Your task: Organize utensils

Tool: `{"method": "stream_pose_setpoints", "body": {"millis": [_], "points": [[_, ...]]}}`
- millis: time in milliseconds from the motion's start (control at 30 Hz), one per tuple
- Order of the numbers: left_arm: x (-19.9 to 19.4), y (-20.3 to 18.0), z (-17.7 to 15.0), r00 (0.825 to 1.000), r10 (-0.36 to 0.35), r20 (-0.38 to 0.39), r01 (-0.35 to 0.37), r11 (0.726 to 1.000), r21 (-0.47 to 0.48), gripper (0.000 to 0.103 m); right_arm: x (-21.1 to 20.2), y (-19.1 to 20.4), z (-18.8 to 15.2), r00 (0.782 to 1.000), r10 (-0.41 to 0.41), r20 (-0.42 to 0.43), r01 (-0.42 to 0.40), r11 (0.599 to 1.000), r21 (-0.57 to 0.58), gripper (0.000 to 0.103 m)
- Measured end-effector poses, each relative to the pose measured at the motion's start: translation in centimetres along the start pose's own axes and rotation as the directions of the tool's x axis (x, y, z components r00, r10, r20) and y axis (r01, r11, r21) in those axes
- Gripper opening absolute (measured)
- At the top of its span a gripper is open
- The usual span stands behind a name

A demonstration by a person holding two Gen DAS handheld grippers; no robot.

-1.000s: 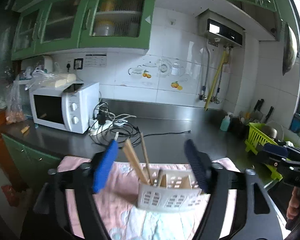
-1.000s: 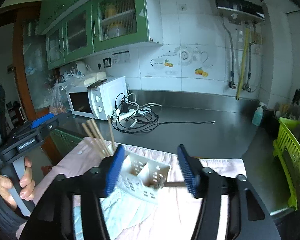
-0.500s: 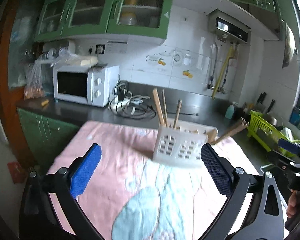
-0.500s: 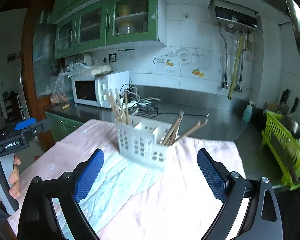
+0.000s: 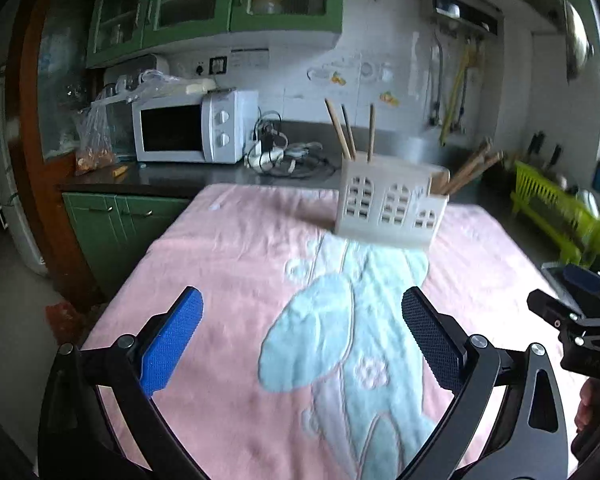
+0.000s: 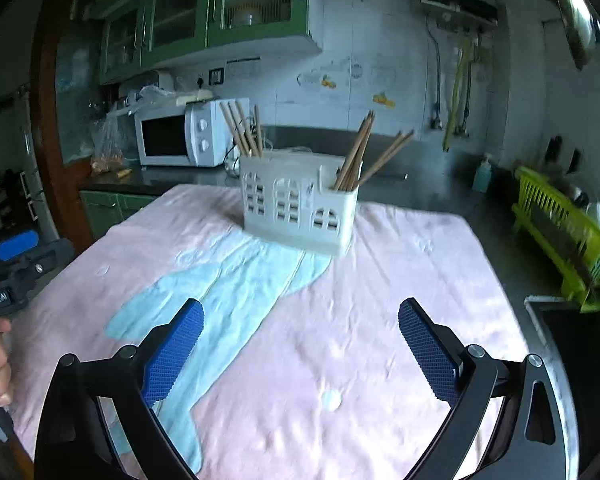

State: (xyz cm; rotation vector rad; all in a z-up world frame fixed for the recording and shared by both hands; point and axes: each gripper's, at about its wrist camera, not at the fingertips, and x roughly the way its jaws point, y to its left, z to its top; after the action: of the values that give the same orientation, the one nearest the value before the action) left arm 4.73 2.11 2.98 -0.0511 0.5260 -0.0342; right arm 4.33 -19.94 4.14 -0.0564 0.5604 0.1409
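A white slotted utensil caddy (image 5: pixel 392 208) stands upright on a pink and pale blue cloth (image 5: pixel 236 280), far from both grippers; it also shows in the right wrist view (image 6: pixel 300 208). Wooden chopsticks (image 6: pixel 244 132) stand in its left compartment and more wooden chopsticks (image 6: pixel 364 152) lean out of its right one. My left gripper (image 5: pixel 300 344) is open and empty above the near cloth. My right gripper (image 6: pixel 300 352) is open and empty too, also held back from the caddy.
A white microwave (image 5: pixel 192 128) and a tangle of cables (image 5: pixel 288 156) sit on the dark counter behind the cloth. A green dish rack (image 6: pixel 564 228) stands at the right. The other gripper (image 5: pixel 580 320) shows at the right edge of the left wrist view.
Both grippers have opened wide and pulled back from the caddy, which now stands alone on the cloth. A second ago both were close around it.
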Motion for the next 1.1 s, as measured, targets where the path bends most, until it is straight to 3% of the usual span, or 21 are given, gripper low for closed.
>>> {"method": "stream_pose_setpoints", "body": {"millis": [433,1100], "points": [[-0.5,0.6,-1.3,0.999,0.023,-0.041,-0.024,0.999,-0.029,0.098,-1.2,-0.9,-1.8,1.000,-0.017,-0.019,0.018,0.998,0.056,0.096],[-0.6,-1.0,-1.9,0.997,0.039,-0.069,-0.036,0.999,0.034,0.098,-1.4,-0.8,-2.4,1.000,-0.006,-0.026,0.008,0.998,0.058,0.096]]}}
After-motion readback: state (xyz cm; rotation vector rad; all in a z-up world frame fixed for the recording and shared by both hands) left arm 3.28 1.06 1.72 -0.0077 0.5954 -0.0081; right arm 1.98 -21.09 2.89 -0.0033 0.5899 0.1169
